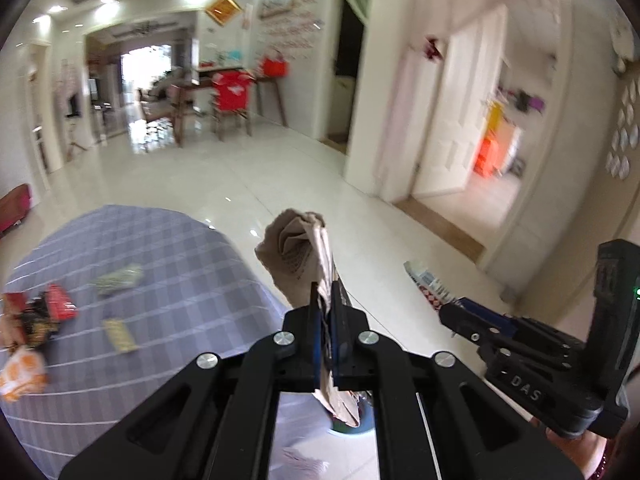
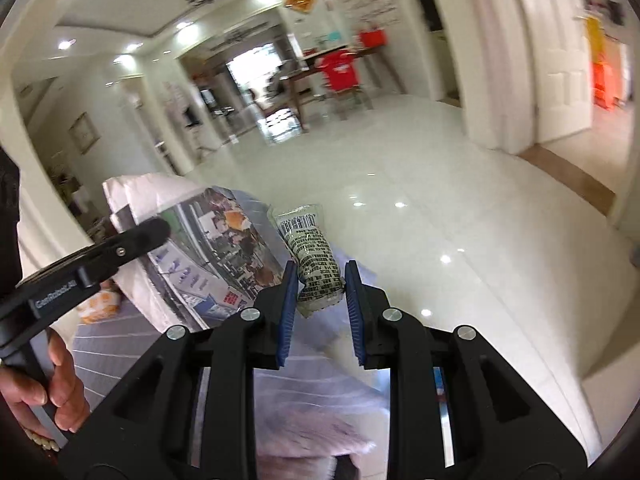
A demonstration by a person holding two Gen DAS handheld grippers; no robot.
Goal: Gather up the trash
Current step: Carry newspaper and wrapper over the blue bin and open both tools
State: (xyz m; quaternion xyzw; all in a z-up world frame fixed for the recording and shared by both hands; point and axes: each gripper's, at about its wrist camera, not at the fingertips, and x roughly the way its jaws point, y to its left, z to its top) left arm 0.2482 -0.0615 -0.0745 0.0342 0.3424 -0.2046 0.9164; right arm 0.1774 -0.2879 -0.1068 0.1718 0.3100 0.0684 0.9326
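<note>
Brown crumpled paper bag (image 1: pixel 298 248) sat clamped in left claw (image 1: pixel 326 300); right claw (image 2: pixel 320 280) gripped a clear printed plastic wrapper (image 2: pixel 314 258).

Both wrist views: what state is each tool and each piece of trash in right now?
Left tool: shut on the crumpled brown printed paper.
Right tool: closed on the clear printed plastic wrapper, held off the table.
Red and orange snack wrappers: lying loose on the grey checked tablecloth, not yet collected.
</note>
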